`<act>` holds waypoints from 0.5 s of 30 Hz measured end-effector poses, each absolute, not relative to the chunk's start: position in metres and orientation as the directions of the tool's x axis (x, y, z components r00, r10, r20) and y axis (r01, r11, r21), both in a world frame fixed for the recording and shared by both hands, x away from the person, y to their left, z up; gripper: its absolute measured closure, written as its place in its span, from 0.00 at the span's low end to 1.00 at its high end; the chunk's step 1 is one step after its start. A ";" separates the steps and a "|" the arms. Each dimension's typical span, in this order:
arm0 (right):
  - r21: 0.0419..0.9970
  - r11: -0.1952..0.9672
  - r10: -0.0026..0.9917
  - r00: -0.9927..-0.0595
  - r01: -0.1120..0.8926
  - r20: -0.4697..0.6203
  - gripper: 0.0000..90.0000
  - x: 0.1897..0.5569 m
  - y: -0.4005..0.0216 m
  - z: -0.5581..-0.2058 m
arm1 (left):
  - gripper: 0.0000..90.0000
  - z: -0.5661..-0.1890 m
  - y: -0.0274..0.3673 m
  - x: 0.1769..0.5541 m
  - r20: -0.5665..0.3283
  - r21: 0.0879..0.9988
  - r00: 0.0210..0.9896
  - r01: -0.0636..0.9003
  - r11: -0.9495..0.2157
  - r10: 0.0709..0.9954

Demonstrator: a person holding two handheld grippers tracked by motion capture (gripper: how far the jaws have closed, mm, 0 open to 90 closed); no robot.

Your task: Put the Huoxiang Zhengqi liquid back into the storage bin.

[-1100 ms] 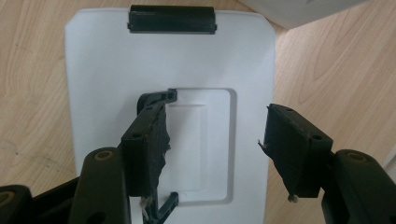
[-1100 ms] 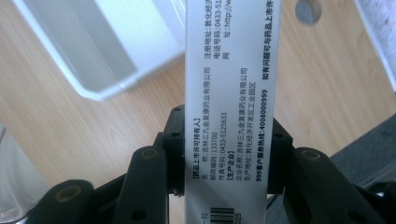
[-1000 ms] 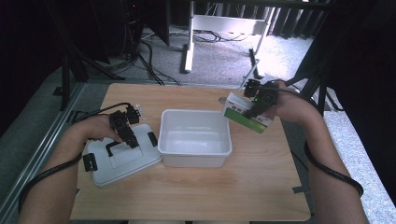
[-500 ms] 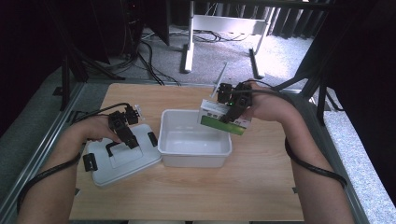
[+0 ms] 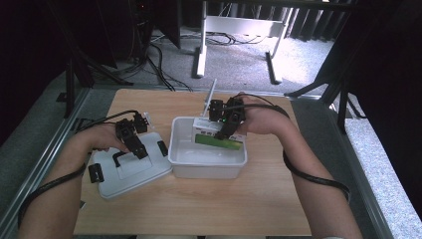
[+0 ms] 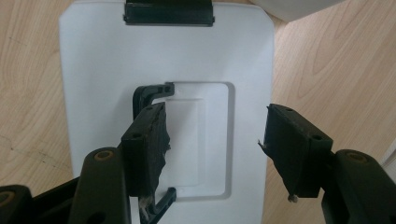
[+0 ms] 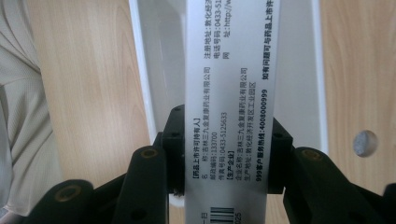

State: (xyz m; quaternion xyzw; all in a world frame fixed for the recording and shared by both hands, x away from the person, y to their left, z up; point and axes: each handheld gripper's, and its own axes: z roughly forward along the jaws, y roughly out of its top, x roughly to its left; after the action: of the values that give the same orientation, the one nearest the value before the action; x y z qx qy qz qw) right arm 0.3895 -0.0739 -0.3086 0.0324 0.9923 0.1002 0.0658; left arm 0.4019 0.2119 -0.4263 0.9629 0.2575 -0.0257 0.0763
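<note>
An open white plastic bin [image 5: 206, 160] stands mid-table. Its white lid [image 5: 142, 172] lies flat to the left, with a black handle [image 5: 118, 157] and black clips. My left gripper [image 5: 137, 148] hovers over the lid with its jaws apart. In the left gripper view the left gripper [image 6: 212, 137] straddles the lid's [image 6: 93, 93] recess, one jaw beside the handle [image 6: 150, 91], gripping nothing. My right gripper [image 5: 226, 130] is shut on a green and white printed box [image 5: 219, 141], held over the bin's far side. In the right gripper view the box [image 7: 229, 70] sits clamped in the right gripper [image 7: 226, 142] above the bin [image 7: 159, 70].
The bin and lid rest on a wooden table [image 5: 259, 199] with bare wood at the front and right. A metal rail [image 5: 47, 159] runs along the left edge. Cables and a white stand [image 5: 239, 25] are on the floor beyond.
My right gripper has carried the box leftward from beyond the bin's right end to above the bin. The left gripper and the lid have stayed put.
</note>
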 end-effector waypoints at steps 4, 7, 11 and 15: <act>0.190 0.981 0.064 -0.990 0.038 -0.128 0.69 0.389 -0.066 -0.319 | 0.44 -0.427 0.213 0.402 -0.090 0.133 0.866 0.500 -0.855 0.492; 0.185 0.982 0.054 -0.991 0.031 -0.119 0.69 0.389 -0.061 -0.327 | 0.44 -0.427 0.212 0.402 -0.089 0.134 0.867 0.499 -0.856 0.491; 0.177 0.984 0.057 -0.991 0.035 -0.120 0.69 0.390 -0.056 -0.335 | 0.44 -0.428 0.212 0.401 -0.089 0.129 0.866 0.499 -0.857 0.491; 0.167 0.985 0.051 -0.992 0.031 -0.117 0.69 0.391 -0.053 -0.342 | 0.44 -0.430 0.213 0.401 -0.092 0.128 0.864 0.503 -0.855 0.494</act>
State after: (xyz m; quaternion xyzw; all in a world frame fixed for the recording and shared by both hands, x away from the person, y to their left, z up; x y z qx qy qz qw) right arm 0.3911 -0.0532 -0.3422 0.0206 0.9945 0.0826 0.0603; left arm 0.4013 0.2131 -0.4297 0.9626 0.2590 -0.0280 0.0740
